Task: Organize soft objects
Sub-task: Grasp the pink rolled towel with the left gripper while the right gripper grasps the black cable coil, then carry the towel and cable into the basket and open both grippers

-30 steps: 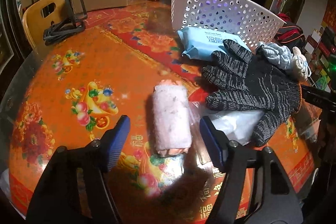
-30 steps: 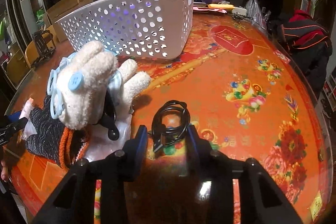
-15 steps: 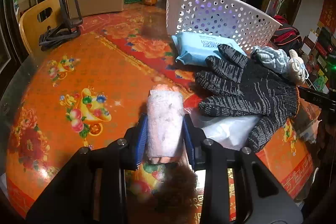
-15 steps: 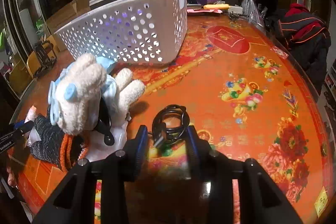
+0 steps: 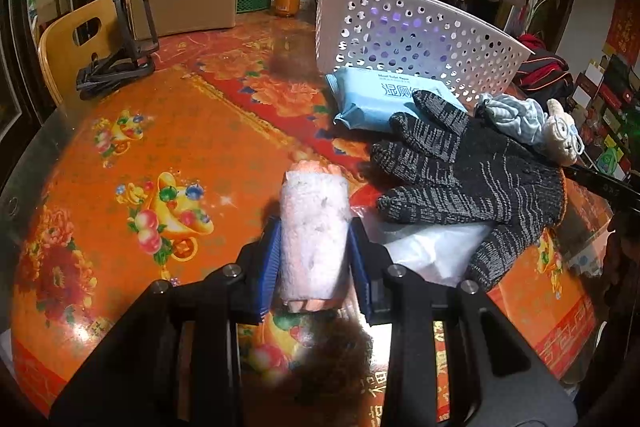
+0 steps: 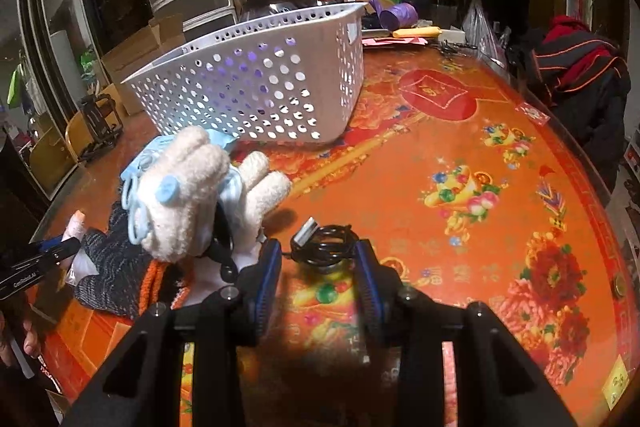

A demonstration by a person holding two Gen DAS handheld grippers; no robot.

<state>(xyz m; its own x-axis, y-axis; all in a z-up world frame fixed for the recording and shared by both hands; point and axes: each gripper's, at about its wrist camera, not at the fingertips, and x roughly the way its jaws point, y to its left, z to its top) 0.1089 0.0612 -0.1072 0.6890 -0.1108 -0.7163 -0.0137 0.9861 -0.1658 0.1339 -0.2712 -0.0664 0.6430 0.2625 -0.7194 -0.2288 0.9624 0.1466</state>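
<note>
Between the blue pads of the left gripper (image 5: 313, 263) sits the rolled pink towel (image 5: 314, 239), pinched on both sides after the jaws closed in. Just right of it lie the dark knit gloves (image 5: 468, 171); bare orange table (image 5: 168, 131) opens to the left. The right gripper (image 6: 318, 269) brackets a coiled black cable (image 6: 324, 251), apparently clamped, though contact is unclear. Farther off stands the white basket (image 6: 256, 87).
</note>
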